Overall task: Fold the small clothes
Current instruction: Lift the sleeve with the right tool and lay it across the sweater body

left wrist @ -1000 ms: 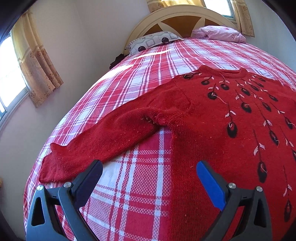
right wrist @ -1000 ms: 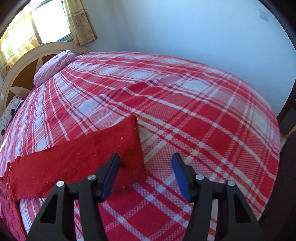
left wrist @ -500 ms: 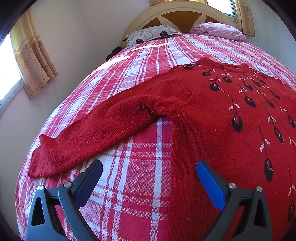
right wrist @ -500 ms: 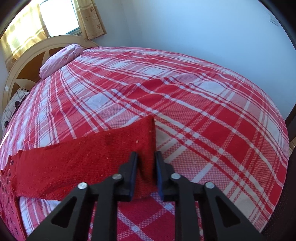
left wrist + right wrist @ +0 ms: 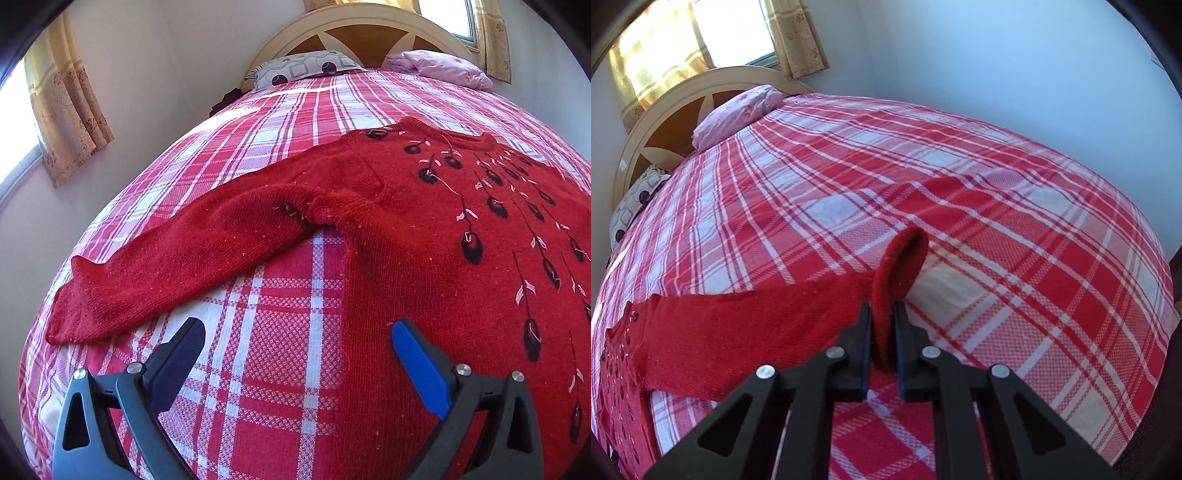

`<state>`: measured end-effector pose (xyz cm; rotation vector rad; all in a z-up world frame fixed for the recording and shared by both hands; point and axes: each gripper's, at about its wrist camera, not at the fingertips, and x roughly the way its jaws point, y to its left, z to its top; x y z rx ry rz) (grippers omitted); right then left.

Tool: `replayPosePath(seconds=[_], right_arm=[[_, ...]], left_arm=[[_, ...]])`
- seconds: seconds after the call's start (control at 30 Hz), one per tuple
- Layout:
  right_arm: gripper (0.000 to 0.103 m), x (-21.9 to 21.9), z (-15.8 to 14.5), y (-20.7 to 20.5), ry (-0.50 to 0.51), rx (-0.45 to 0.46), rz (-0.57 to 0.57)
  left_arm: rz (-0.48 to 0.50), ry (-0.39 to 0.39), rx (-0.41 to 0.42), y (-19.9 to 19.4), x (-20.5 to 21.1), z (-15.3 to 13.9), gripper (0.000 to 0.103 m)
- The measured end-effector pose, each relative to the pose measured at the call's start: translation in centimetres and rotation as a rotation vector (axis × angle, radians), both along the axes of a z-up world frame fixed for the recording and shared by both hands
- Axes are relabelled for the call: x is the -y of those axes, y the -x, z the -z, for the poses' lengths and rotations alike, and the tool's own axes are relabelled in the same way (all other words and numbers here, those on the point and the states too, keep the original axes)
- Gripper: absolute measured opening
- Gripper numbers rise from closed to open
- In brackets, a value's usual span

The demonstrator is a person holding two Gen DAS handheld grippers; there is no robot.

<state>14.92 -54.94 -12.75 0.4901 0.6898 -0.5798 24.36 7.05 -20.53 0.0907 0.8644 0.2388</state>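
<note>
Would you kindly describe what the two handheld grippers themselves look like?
Both are black plastic frames with triangular cut-outs and round silver pivot pins. The left gripper carries flat blue pads on its jaws; the right gripper shows the same blue along its pad edges. No cables, markings or sleeves show.

The red sweater point(image 5: 424, 258) is showing a coarse, matt knit flecked with lint, lying on a woven checked bedspread point(image 5: 997, 221) of matt cloth. The left hand-held gripper point(image 5: 297, 354) is showing matt black plastic arms, ribbed blue pads and shiny metal screws; the headboard point(image 5: 365, 33) is looking like smooth painted wood.
</note>
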Motion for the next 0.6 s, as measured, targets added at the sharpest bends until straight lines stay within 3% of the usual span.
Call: replayPosePath(seconds=[0.27,0.6], right_arm=[[0.013,-3.5,-4.2,-2.4,0.042,0.048,-0.108],[0.013,-11.0,-9.1,-7.2,0.116,0.082,-0.303]], left_arm=[[0.000,0.024,-0.001,0.0,-0.3,0.1,0.102],[0.004,0.086,-0.011,-0.1,-1.0,0.3,0.102]])
